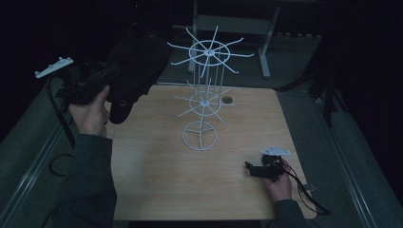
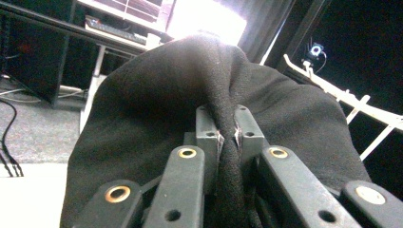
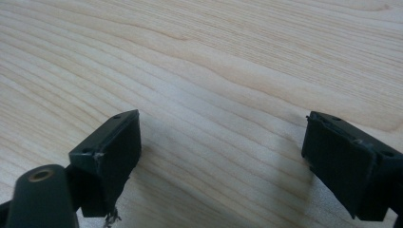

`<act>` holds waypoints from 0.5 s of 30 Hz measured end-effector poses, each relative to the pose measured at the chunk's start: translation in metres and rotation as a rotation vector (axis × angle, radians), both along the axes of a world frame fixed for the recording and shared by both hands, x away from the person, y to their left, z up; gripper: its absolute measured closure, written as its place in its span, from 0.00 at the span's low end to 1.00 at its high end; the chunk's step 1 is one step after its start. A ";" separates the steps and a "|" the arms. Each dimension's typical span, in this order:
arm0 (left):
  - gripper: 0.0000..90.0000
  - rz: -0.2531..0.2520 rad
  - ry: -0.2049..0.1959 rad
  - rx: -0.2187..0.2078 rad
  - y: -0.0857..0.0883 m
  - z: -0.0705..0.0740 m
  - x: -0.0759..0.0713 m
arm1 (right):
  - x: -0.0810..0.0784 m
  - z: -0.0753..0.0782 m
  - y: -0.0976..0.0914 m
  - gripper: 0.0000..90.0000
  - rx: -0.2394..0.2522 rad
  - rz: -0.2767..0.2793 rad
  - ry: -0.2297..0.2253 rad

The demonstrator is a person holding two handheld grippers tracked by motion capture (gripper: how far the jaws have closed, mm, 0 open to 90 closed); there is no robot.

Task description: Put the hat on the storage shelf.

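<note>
My left gripper [image 1: 113,76] is raised over the table's left rear corner, shut on a fold of a black cloth hat [image 1: 135,66]. In the left gripper view the fold is pinched between the jaw pads, and the hat [image 2: 157,99] bulges out past my left gripper [image 2: 227,132]. A white wire rack [image 1: 204,95] with two tiers of spokes stands mid-table, just right of the hat. My right gripper [image 1: 253,169] rests low at the table's front right. In its own view the right gripper [image 3: 223,142] is open over bare wood, with nothing between the jaws.
The wooden table [image 1: 166,180] has a round cable hole [image 1: 227,100] behind the rack. A white-legged desk [image 1: 263,52] stands beyond the far edge. Cables [image 1: 59,118] hang at the left, and one trails from the right gripper [image 1: 309,194].
</note>
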State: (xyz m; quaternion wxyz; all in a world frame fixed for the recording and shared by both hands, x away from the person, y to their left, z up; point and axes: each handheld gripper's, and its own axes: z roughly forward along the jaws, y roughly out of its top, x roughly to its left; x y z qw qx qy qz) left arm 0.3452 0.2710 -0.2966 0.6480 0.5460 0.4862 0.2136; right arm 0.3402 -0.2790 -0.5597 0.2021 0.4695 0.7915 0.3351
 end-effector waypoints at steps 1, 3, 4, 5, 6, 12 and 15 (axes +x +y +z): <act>0.95 0.001 -0.001 0.000 0.000 0.001 0.000 | 0.000 0.000 0.000 0.14 0.000 0.000 0.000; 0.95 0.001 -0.006 -0.013 0.001 0.002 -0.001 | 0.000 0.000 0.000 0.14 0.000 0.000 0.000; 0.95 0.002 -0.007 -0.015 0.002 0.002 -0.001 | 0.000 0.000 0.000 0.14 0.000 0.000 0.000; 0.95 0.002 -0.007 -0.018 0.003 0.002 -0.001 | 0.000 0.000 0.000 0.14 0.000 0.000 0.000; 0.95 0.001 -0.008 -0.023 0.003 0.003 -0.001 | 0.000 0.000 0.000 0.14 0.000 0.000 0.000; 0.95 0.008 -0.018 -0.028 0.004 0.007 -0.002 | 0.000 0.000 0.000 0.14 0.000 0.000 0.000; 0.95 0.015 -0.026 -0.028 0.004 0.011 -0.003 | 0.000 0.000 0.000 0.14 0.000 0.000 0.000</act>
